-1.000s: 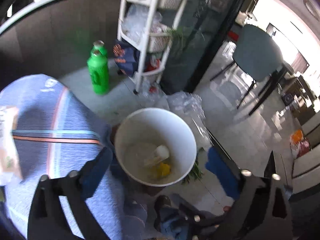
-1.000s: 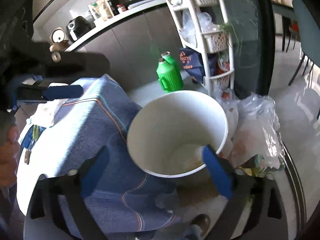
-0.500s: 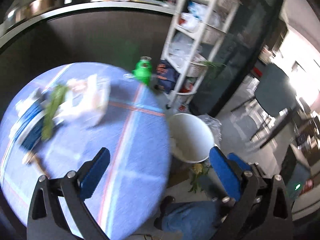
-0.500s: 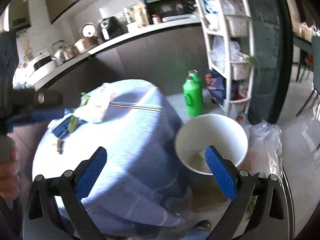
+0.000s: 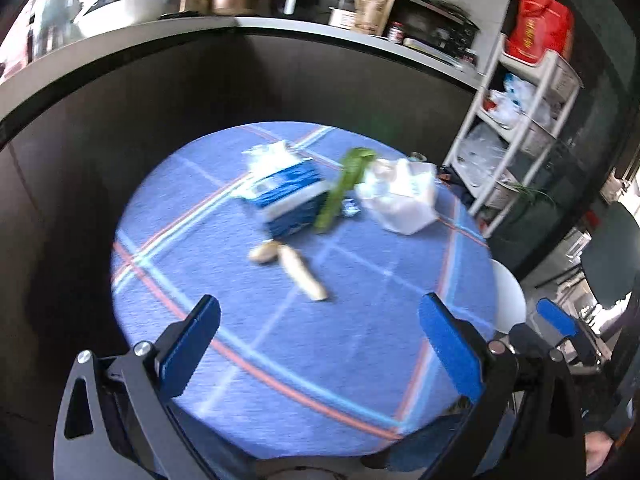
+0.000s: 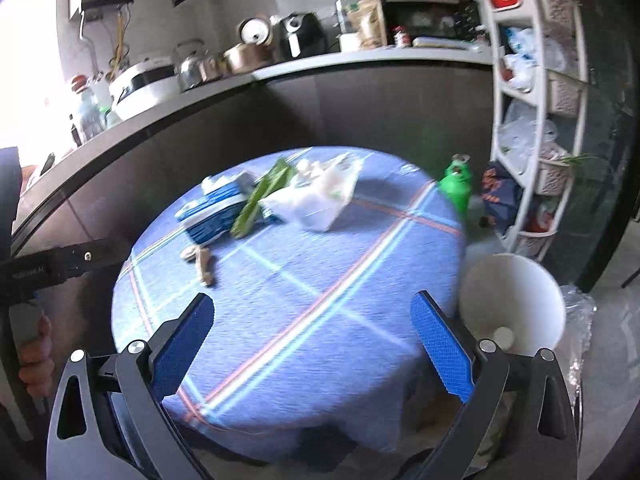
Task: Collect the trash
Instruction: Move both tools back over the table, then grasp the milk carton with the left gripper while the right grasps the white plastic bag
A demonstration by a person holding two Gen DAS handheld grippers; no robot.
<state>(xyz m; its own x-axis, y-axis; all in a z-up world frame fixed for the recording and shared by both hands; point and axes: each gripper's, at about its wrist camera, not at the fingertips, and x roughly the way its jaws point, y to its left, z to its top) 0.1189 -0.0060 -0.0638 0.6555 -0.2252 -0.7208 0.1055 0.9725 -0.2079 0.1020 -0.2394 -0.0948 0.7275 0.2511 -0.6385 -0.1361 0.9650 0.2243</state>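
The round table (image 5: 280,380), draped in a blue cloth with red and pale stripes, fills the middle of both views, with a dark counter (image 6: 360,92) curving behind it and a white shelf rack (image 6: 536,120) standing to the right. Beside the table's right edge, on the floor, sits the white bin (image 6: 516,292) — a small pale object lies at its bottom, and a clear plastic bag (image 6: 580,320) is crumpled just past it. A green bottle (image 6: 456,188) stands on the floor between table and rack.

The trash lies on the far half of the table: a crumpled white plastic bag (image 5: 400,196), touching it a long green leafy stalk (image 5: 344,188), which leans across a blue-and-white packet (image 5: 288,200). Nearer, two small beige scraps (image 5: 296,264) lie together, apart from the packet.

The left tongs (image 5: 318,344) hang above the table's near half, jaws wide apart and holding nothing. The right tongs (image 6: 312,344) are likewise spread wide and empty — over the table's near edge.
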